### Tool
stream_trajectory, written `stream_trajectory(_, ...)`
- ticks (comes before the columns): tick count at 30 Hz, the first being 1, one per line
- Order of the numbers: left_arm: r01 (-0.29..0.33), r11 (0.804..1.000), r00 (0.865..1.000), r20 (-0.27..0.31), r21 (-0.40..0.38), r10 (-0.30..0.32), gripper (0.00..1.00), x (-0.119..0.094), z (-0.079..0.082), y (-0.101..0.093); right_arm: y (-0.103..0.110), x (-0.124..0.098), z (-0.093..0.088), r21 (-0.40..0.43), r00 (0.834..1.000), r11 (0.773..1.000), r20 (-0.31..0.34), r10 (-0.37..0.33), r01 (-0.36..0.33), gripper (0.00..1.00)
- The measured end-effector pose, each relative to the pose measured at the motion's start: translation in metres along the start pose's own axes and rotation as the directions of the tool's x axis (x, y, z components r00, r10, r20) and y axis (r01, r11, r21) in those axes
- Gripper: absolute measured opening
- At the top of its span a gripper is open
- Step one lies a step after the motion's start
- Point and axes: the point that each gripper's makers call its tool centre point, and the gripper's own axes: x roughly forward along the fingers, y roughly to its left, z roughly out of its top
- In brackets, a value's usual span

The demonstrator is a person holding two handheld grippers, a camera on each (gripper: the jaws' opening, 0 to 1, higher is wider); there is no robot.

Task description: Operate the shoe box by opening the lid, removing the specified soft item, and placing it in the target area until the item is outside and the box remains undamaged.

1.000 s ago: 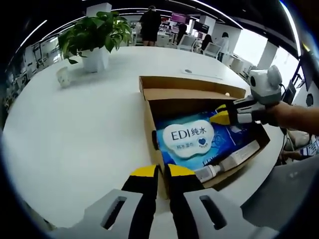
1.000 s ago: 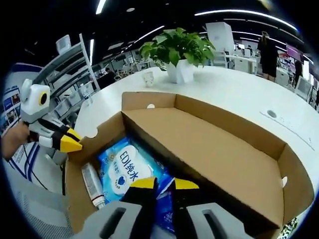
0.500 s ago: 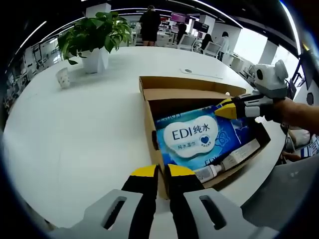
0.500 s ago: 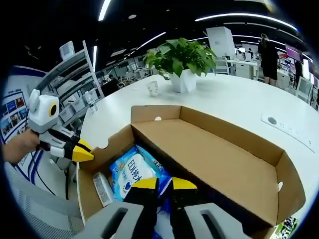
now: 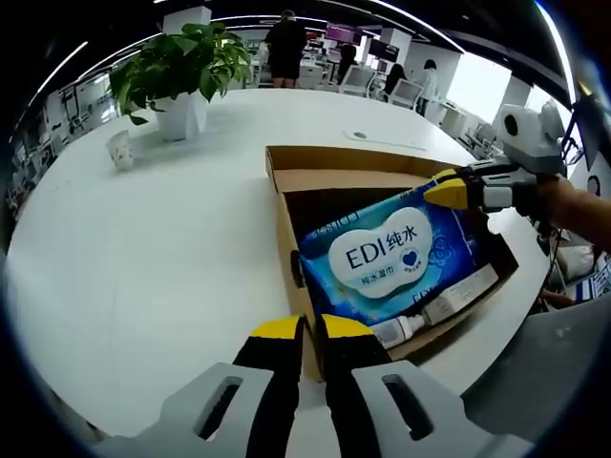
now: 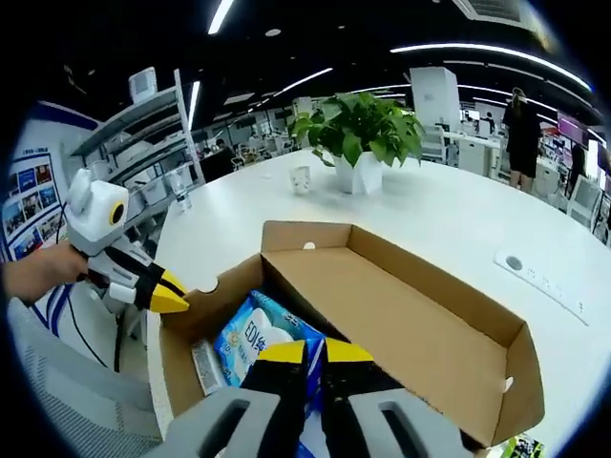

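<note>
An open cardboard box (image 5: 286, 205) is seen on a white surface (image 5: 143, 239), its lid (image 6: 401, 315) folded back flat. Inside it a blue wipes pack (image 5: 387, 258) is tilted, one end raised above the box rim, the other end still down inside the box. The raised end is clamped between the yellow tips of the right gripper (image 5: 449, 189), which comes into the left gripper view from the right; in the right gripper view its jaws are closed on the pack's edge (image 6: 304, 355). Beside the pack, along the box's wall, a small tube (image 5: 434, 310) is lying.

The left gripper (image 5: 301, 329) is held just outside the box's near corner, its jaws pressed together with nothing between them. In the right gripper view it is seen at the box's far corner, near the wall, and whether it touches the cardboard cannot be told.

Further back on the surface a potted plant (image 5: 181, 67) and a small cup (image 5: 121, 148) are standing, well apart from the box. People (image 5: 286, 43) are seen standing in the office behind, and shelving (image 6: 153, 124) is visible at one side.
</note>
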Motion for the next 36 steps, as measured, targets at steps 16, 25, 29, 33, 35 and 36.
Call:
stream_trajectory(16, -0.023, 0.996, 0.999, 0.040, 0.082, 0.020, 0.09, -0.007, 0.016, -0.002, -0.012, -0.019, -0.003, -0.035, 0.999, 0.998, 0.016, -0.043, 0.044, 0.00)
stream_trajectory(25, 0.002, 0.986, 0.998, 0.068, 0.168, -0.014, 0.16, -0.004, 0.043, -0.022, -0.021, -0.025, -0.011, 0.004, 0.998, 0.998, 0.020, -0.066, 0.066, 0.00)
stream_trajectory(29, 0.025, 0.981, 0.998, 0.044, 0.194, -0.034, 0.16, 0.006, 0.044, -0.032, -0.024, -0.028, -0.014, 0.017, 0.997, 0.997, 0.022, -0.074, 0.073, 0.00)
stream_trajectory(33, 0.051, 0.979, 0.998, 0.013, 0.198, -0.054, 0.15, 0.020, 0.042, -0.040, -0.026, -0.029, -0.017, 0.026, 0.997, 0.997, 0.024, -0.077, 0.076, 0.00)
stream_trajectory(35, 0.062, 0.980, 0.998, -0.013, 0.190, -0.060, 0.15, 0.027, 0.038, -0.043, -0.027, -0.029, -0.018, 0.031, 0.997, 0.997, 0.025, -0.077, 0.076, 0.00)
stream_trajectory(36, 0.065, 0.980, 0.998, -0.019, 0.187, -0.063, 0.14, 0.029, 0.037, -0.043, -0.027, -0.029, -0.018, 0.033, 0.997, 0.997, 0.026, -0.077, 0.076, 0.00)
